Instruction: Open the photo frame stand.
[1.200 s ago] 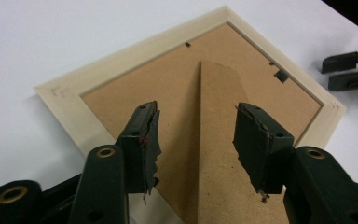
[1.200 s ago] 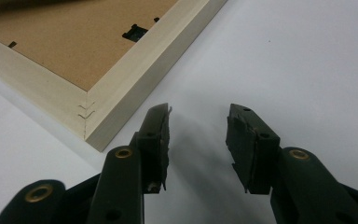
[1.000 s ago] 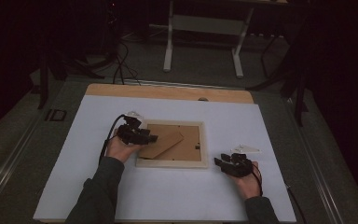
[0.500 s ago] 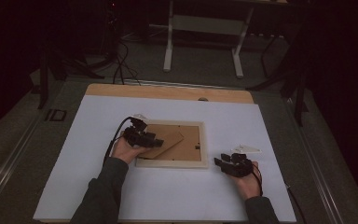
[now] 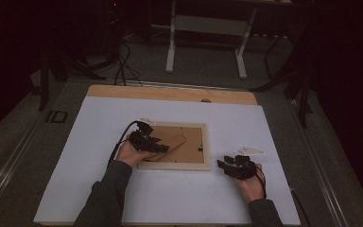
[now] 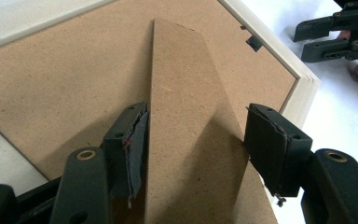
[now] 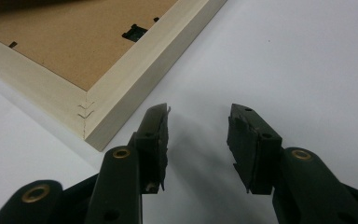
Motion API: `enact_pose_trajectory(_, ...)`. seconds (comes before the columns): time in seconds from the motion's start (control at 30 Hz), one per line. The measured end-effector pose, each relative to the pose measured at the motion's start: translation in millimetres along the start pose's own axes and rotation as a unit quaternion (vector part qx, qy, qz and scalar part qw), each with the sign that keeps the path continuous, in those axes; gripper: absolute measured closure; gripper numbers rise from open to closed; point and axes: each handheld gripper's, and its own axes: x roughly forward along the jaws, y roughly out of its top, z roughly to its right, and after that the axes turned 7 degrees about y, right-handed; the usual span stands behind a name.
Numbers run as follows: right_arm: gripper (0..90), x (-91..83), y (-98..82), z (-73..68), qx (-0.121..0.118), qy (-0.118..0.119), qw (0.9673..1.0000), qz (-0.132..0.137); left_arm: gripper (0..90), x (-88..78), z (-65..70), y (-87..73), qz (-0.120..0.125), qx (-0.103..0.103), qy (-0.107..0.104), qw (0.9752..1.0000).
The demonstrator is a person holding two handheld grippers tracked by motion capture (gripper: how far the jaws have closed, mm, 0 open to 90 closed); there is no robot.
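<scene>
A pale wooden picture frame lies face down on the white table, its brown backing board up. A brown cardboard stand leg lies across the board. My left gripper reaches over the frame's left side. In the left gripper view its jaws straddle the stand leg; they have just been opening and stand apart at its edges. My right gripper rests open on the table just right of the frame's near right corner, nothing between its fingers.
The white sheet covers a wooden table whose far edge shows bare. A small clear triangular piece lies beside the right hand. Beyond the table are a dark floor, cables and a white stand's legs.
The left hand and gripper have edged slightly to the right over the frame's backing. The right hand has stayed where it was.
</scene>
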Motion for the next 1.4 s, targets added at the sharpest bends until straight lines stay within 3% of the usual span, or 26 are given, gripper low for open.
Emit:
enact_pose_trajectory(0.3, 56.6, 0.2, 0.1, 0.0, -0.001, 0.001, 1.0000, 0.000, 40.1, 6.5, 2.7, -0.9, -0.018, 0.011, 0.004, 0.9998)
enact_pose_trajectory(0.47, 55.8, 1.1, 0.6, -1.0, 0.001, 0.001, 1.0000, 0.001, 41.7, 7.7, 0.0, -0.8, -0.023, 0.001, -0.004, 0.9997)
enact_pose_trajectory(0.7, 55.0, 1.5, 10.2, -3.1, 0.020, 0.021, 0.9994, 0.017, 42.0, 7.6, 3.4, 2.0, -0.035, 0.016, 0.008, 0.9992)
enact_pose_trajectory(1.1, 47.4, 26.4, 31.6, -2.3, 0.034, 0.063, 0.9974, -0.001, 42.3, 5.2, 7.2, 3.1, -0.025, 0.030, 0.021, 0.9990)
enact_pose_trajectory(1.4, 42.2, 42.3, 43.8, -5.9, 0.029, 0.073, 0.9967, -0.020, 42.5, 2.0, 12.6, 3.4, -0.010, 0.047, 0.033, 0.9983)
